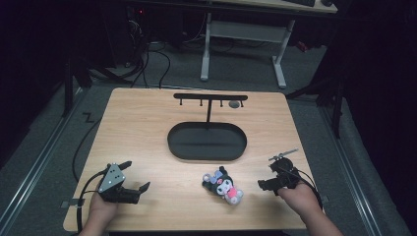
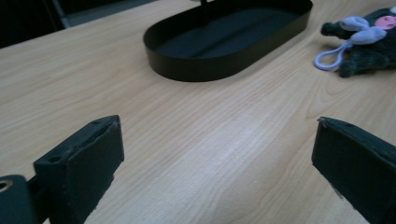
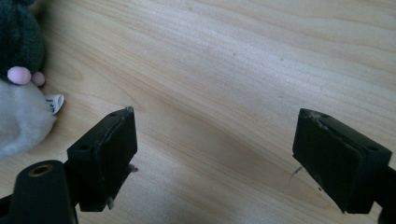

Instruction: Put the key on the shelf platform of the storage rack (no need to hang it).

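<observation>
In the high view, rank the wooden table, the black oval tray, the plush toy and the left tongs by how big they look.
1. Wooden table, by far the largest.
2. Black oval tray.
3. Left tongs and plush toy: these look about alike, so I won't rank one over the other.

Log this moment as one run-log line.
left gripper: open, empty, above table | right gripper: open, empty | plush toy: lying between grippers, untouched | black oval tray: empty
</observation>
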Motion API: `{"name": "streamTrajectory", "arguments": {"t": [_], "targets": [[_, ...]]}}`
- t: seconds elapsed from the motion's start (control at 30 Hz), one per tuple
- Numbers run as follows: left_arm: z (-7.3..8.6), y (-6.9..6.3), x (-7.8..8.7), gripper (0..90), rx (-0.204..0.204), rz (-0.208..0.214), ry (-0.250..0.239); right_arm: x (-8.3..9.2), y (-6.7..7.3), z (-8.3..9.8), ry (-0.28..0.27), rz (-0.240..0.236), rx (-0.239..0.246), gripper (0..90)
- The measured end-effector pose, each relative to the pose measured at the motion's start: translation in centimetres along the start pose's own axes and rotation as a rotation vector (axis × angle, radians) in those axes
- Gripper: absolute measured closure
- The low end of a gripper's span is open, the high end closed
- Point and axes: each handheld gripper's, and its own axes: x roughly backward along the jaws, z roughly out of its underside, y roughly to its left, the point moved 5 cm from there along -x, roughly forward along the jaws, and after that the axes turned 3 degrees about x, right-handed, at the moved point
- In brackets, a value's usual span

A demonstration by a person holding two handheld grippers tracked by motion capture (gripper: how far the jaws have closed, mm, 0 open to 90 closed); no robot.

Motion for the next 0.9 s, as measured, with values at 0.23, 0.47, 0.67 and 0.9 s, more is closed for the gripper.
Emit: {"name": "streamTrajectory", "arguments": {"t": [0.23, 0.47, 0.67, 0.9], "targets": [[-0.1, -0.6, -0.8, 3.3, -0.026, 0.017, 0.029, 0.2, 0.0, 0.4, 0.074, -0.010, 0.039, 14.2], [0.2, -1.0, -0.6, 3.8, -0.048, 0.026, 0.049, -0.2, 0.1, 0.5, 0.175, -0.016, 0.078, 14.2], [0.5, -0.8, -0.4, 3.8, -0.037, 0.022, 0.059, 0.1, 0.9, -0.1, 0.235, -0.013, 0.111, 14.3], [0.8, -0.4, 0.2, 3.8, -0.027, 0.013, 0.058, 0.7, 1.7, -1.2, 0.298, 0.011, 0.156, 14.2]]}}
